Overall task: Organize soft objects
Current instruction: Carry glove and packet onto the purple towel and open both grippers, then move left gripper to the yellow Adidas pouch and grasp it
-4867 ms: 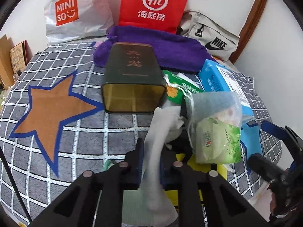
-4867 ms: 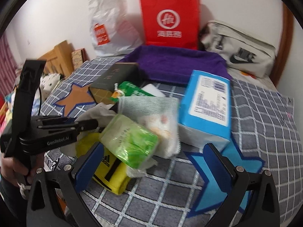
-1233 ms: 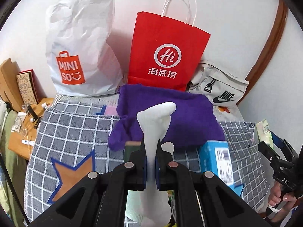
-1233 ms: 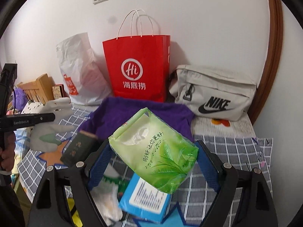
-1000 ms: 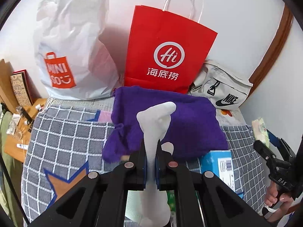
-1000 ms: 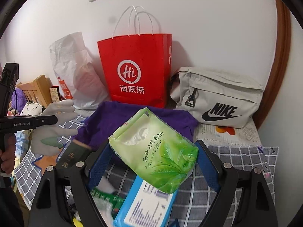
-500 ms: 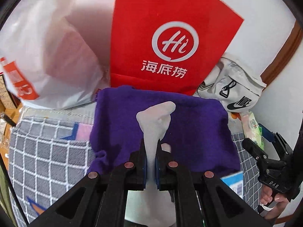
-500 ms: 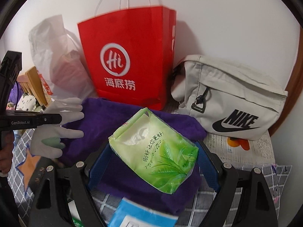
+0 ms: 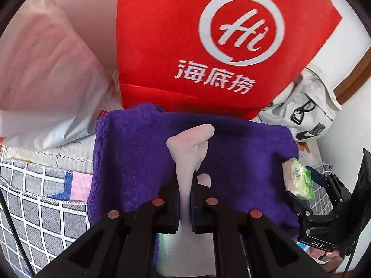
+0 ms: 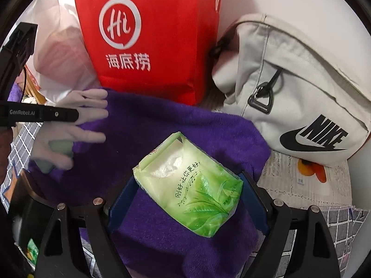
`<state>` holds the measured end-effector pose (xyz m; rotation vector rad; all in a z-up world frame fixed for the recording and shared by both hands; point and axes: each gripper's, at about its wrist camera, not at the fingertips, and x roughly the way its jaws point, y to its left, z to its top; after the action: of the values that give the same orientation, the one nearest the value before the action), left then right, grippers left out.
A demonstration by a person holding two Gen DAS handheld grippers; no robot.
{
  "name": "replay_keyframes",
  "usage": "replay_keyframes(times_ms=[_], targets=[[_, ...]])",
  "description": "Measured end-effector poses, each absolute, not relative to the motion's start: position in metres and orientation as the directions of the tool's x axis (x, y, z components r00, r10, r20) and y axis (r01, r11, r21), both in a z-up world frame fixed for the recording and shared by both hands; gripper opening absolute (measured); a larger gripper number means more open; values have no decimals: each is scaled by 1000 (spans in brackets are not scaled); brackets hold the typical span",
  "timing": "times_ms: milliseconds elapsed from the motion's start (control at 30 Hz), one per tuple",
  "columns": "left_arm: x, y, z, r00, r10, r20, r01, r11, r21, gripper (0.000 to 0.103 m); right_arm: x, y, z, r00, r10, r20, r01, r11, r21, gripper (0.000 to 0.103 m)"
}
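My left gripper is shut on a white glove, whose fingers stick up past the jaws and hang over a purple towel. In the right wrist view the same glove dangles from the left gripper above the towel's left part. My right gripper is shut on a green pack of tissues, pads pressed on both its sides, above the purple towel. The pack also shows at the towel's right edge in the left wrist view.
Right behind the towel stand a red paper bag, a white plastic bag and a grey Nike bag, all against the wall. A checked bedspread lies around the towel.
Both grippers have moved forward and down toward the purple towel, so the bags behind it loom larger. The glove and the tissue pack stay gripped as before.
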<state>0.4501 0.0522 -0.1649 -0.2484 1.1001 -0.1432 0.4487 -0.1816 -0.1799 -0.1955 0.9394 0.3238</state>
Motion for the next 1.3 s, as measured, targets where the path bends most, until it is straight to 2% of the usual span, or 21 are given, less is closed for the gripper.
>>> replay_keyframes(times_ms=[367, 467, 500, 567, 633, 800, 1067, 1300], targets=[[459, 62, -185, 421, -233, -877, -40, 961, -275, 7, 459, -177, -196, 497, 176, -850, -365, 931, -20, 86], [460, 62, -188, 410, -223, -884, -33, 965, -259, 12, 462, -177, -199, 493, 178, -851, -370, 929, -20, 86], [462, 62, -190, 411, -219, -885, -35, 966, -256, 15, 463, -177, -199, 489, 177, -854, -366, 930, -17, 87], [466, 60, -189, 417, -214, -883, -33, 968, -250, 27, 465, -177, -200, 482, 186, -856, -364, 932, -2, 87], [467, 60, -187, 428, -195, -883, -33, 973, -230, 56, 464, -178, -199, 482, 198, -853, -363, 932, 12, 89], [463, 58, -172, 472, -159, -867, -22, 981, -192, 68, 459, -183, -185, 528, 228, -818, -363, 931, 25, 96], [454, 53, -157, 500, -143, -854, -14, 985, -173, 68, 449, -191, -163, 577, 237, -782, -335, 941, 38, 97], [416, 47, -115, 590, -103, -801, 20, 993, -113, 68, 418, -190, -130, 605, 259, -753, -339, 939, 51, 97]])
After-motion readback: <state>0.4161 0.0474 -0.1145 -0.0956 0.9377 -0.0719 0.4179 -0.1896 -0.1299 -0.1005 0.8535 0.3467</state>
